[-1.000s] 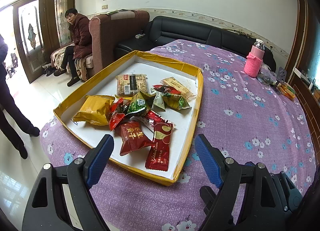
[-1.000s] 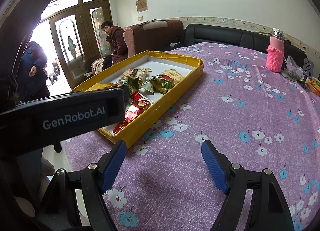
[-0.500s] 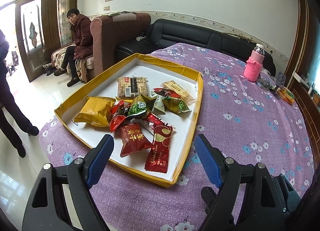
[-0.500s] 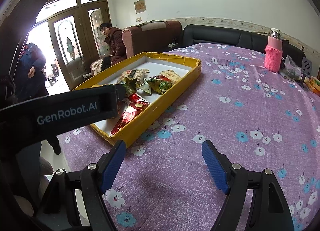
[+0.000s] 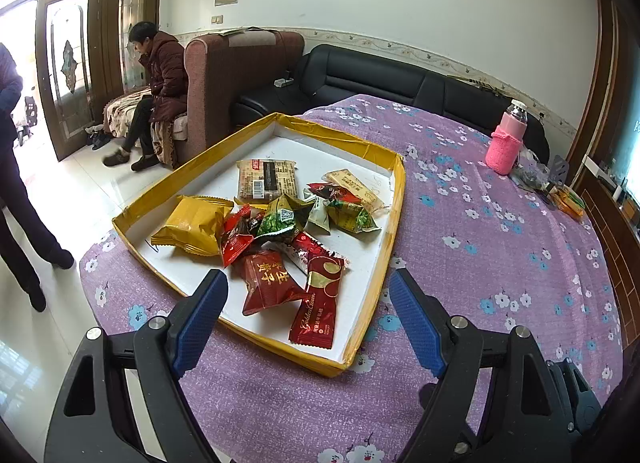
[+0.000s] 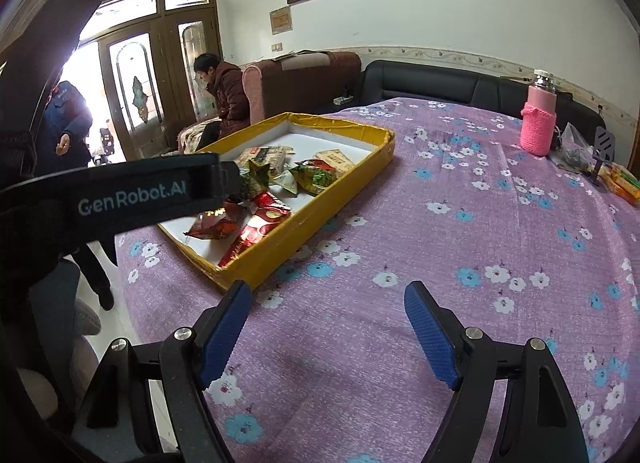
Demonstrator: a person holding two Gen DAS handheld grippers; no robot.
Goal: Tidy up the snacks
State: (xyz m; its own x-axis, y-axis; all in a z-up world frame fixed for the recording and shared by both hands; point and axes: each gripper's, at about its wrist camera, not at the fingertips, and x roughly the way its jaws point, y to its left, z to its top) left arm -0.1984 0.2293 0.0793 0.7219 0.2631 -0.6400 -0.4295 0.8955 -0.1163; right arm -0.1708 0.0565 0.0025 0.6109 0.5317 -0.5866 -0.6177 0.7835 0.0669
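yellow tray (image 5: pixel 394 199) unmoved, seated person (image 5: pixel 158 75) turned away

Left gripper (image 5: pixel 308 303): jaws stood wide apart, nothing between the blue pads (image 5: pixel 200 319), nothing pressed. It pointed forward and downward, tips hanging above the surface and not in contact with it. Black finger arms ran back toward the camera at both lower corners.

Right gripper (image 6: pixel 328 323): jaws likewise spread wide, empty, blue pads (image 6: pixel 224 335) facing each other across a clear gap. Tilted downward at a similar slant, tips off the surface.

In the right wrist view the left gripper's black body (image 6: pixel 120 195) crossed the left side, just beside the right one, at about the same height.
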